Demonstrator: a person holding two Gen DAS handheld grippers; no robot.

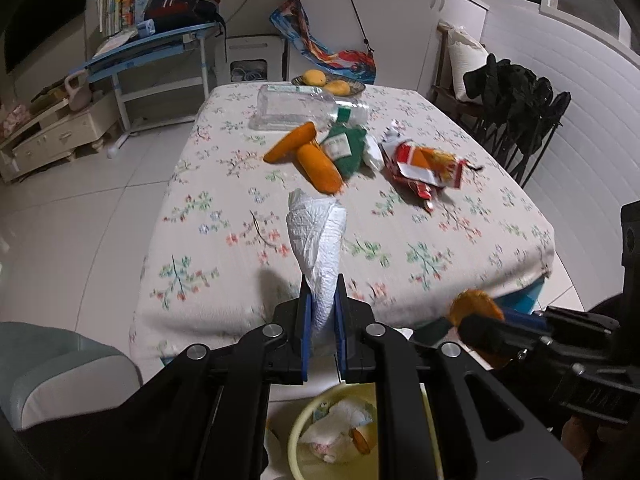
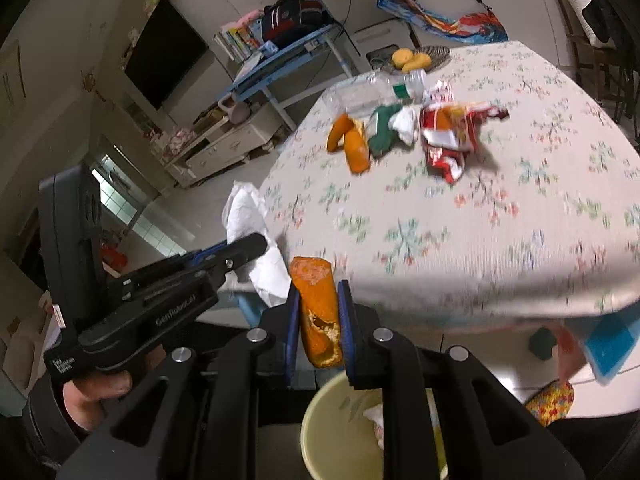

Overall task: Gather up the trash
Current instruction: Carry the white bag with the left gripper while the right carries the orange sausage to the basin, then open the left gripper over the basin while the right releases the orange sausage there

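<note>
My left gripper (image 1: 322, 294) is shut on a crumpled white paper towel (image 1: 316, 240), held off the near edge of the table above a pale yellow bin (image 1: 298, 432). My right gripper (image 2: 318, 294) is shut on a piece of orange peel (image 2: 318, 308), also above the bin (image 2: 320, 432). The bin holds some paper and peel. On the floral tablecloth (image 1: 400, 248) lie two orange peels (image 1: 308, 156), a green wrapper (image 1: 344, 148), a red snack wrapper (image 1: 424, 168) and a clear plastic bottle (image 1: 292, 106).
A dish with yellow fruit (image 1: 328, 82) stands at the table's far edge. A chair with dark clothes (image 1: 512, 96) is at the right. A blue desk (image 1: 152, 44) and a low cabinet (image 1: 56, 132) stand at the left. A grey seat (image 1: 60, 376) is near left.
</note>
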